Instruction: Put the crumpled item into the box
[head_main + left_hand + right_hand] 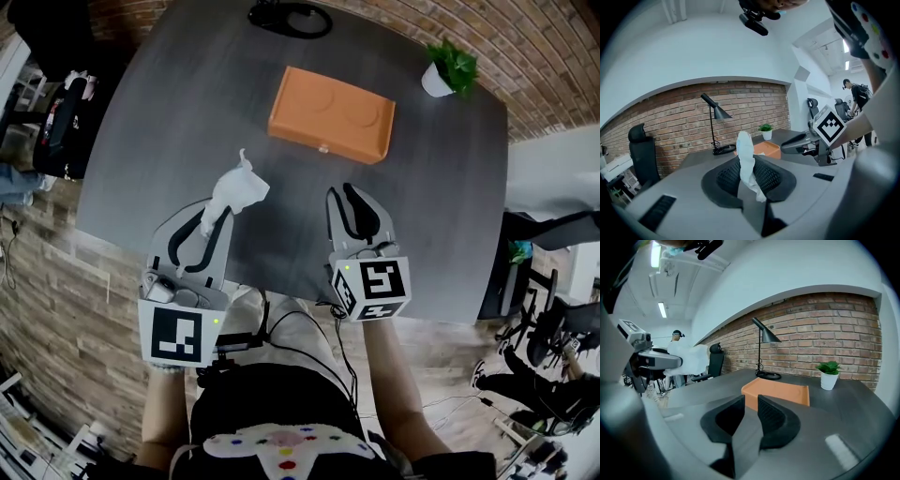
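The crumpled white tissue (236, 190) hangs above the near left part of the dark table (187, 112), with my left gripper (212, 216) shut on its lower end. In the left gripper view the tissue (746, 161) stands up between the two pads. The orange box (330, 114) lies flat at the table's middle, lid down, farther off and to the right of the tissue. My right gripper (345, 201) hovers just short of the box's near edge. Its jaws (751, 412) stand a little apart with nothing between them, and the box (780, 391) lies straight ahead.
A small potted plant (448, 67) stands at the far right corner of the table. A black desk lamp's base (289, 17) sits at the far edge behind the box. Office chairs stand around the table; a brick wall (825, 338) lies beyond.
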Demonstrator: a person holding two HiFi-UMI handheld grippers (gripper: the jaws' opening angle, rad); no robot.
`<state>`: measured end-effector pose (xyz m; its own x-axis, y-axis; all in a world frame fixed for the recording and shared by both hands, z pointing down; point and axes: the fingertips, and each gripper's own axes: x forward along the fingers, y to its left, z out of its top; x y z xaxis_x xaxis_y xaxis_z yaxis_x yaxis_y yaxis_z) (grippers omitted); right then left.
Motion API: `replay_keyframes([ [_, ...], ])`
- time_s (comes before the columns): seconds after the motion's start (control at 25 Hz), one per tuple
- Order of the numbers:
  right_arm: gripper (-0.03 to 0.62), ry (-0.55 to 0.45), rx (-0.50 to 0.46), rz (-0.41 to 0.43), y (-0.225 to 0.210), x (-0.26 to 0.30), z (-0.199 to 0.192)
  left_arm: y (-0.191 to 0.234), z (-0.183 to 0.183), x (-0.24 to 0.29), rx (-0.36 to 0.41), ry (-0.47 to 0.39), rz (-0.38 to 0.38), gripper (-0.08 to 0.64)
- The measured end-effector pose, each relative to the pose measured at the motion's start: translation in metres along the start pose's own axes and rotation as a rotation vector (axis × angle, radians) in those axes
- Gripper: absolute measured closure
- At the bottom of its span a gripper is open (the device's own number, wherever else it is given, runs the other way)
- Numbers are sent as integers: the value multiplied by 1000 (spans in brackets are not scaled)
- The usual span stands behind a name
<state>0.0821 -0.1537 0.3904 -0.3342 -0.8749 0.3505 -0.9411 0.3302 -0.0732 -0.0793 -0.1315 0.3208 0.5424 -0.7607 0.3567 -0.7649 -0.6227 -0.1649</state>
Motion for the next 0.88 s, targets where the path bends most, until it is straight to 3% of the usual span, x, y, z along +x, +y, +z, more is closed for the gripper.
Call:
replay_keyframes([
  [0.36,485,32,24,3,-16,38,-19,1,-11,15,13,38,3,494],
  [0.88,485,98,39,-21,-38,81,-51,8,-27,31,-43,73,38,494],
])
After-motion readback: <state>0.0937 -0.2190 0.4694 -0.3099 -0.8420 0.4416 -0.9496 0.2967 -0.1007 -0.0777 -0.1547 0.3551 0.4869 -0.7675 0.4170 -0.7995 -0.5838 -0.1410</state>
